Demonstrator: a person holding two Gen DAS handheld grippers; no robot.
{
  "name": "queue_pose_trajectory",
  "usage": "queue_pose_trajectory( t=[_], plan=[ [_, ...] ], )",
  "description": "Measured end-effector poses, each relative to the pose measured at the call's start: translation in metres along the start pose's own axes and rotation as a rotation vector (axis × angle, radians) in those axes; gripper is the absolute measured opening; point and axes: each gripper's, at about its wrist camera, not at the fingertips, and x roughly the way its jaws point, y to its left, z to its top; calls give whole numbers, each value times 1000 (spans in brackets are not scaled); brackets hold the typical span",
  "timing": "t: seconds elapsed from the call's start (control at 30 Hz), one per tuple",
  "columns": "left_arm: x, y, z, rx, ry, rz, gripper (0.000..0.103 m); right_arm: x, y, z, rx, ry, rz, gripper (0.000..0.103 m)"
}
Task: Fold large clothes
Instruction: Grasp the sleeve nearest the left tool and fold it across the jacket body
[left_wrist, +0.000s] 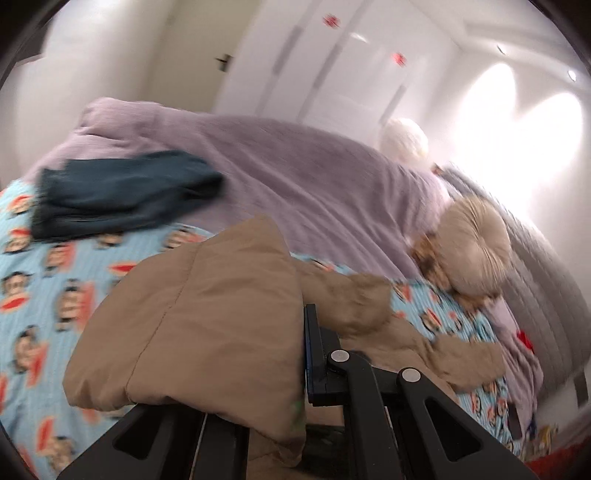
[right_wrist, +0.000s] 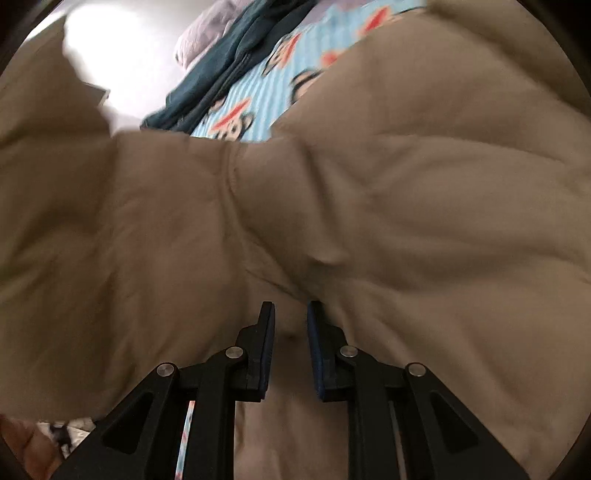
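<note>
A tan padded jacket (left_wrist: 192, 317) lies on the bed, and one end of it hangs lifted and draped over my left gripper (left_wrist: 302, 325). That gripper is shut on the jacket. Only its right finger (left_wrist: 313, 350) shows; the cloth hides the other. In the right wrist view the same jacket (right_wrist: 406, 192) fills almost the whole picture. My right gripper (right_wrist: 290, 314) points down into it. The jaws stand a narrow gap apart, with a fold of tan cloth pinched between the pads.
The bed has a light blue monkey-print sheet (left_wrist: 44, 280). A dark teal garment (left_wrist: 122, 199) lies at its far left, with a lilac blanket (left_wrist: 303, 173) heaped behind. A beige round cushion (left_wrist: 476, 243) rests by the grey headboard (left_wrist: 546, 280). White wardrobe doors (left_wrist: 325, 62) stand beyond.
</note>
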Motion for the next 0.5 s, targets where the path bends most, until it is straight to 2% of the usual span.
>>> queue_pose_trajectory(
  t=[0.07, 0.1, 0.13, 0.23, 0.3, 0.37, 0.43, 0.47, 0.5],
  plan=[
    [34, -30, -7, 39, 60, -26, 8, -35, -24, -10, 39, -43, -29, 20],
    [52, -44, -12, 72, 90, -14, 8, -54, -40, -15, 72, -66, -56, 20],
    [71, -56, -19, 105, 124, 8, 8, -73, -57, -20, 112, -90, -75, 20],
    [136, -89, -58, 246, 259, 165, 9, -129, -107, -39, 210, -167, -162, 20],
    [161, -100, -78, 288, 330, 211, 9, -150, -128, -47, 238, -192, -214, 20],
    [168, -104, -92, 310, 368, 235, 9, -163, -144, -54, 259, -205, -261, 20],
    [166, -106, -96, 331, 371, 250, 27, -167, -157, -57, 276, -207, -277, 20],
    [163, -108, -97, 338, 371, 245, 67, -168, -159, -54, 285, -208, -282, 20],
    [155, -109, -96, 345, 350, 250, 99, -168, -164, -55, 289, -209, -286, 20]
  ],
)
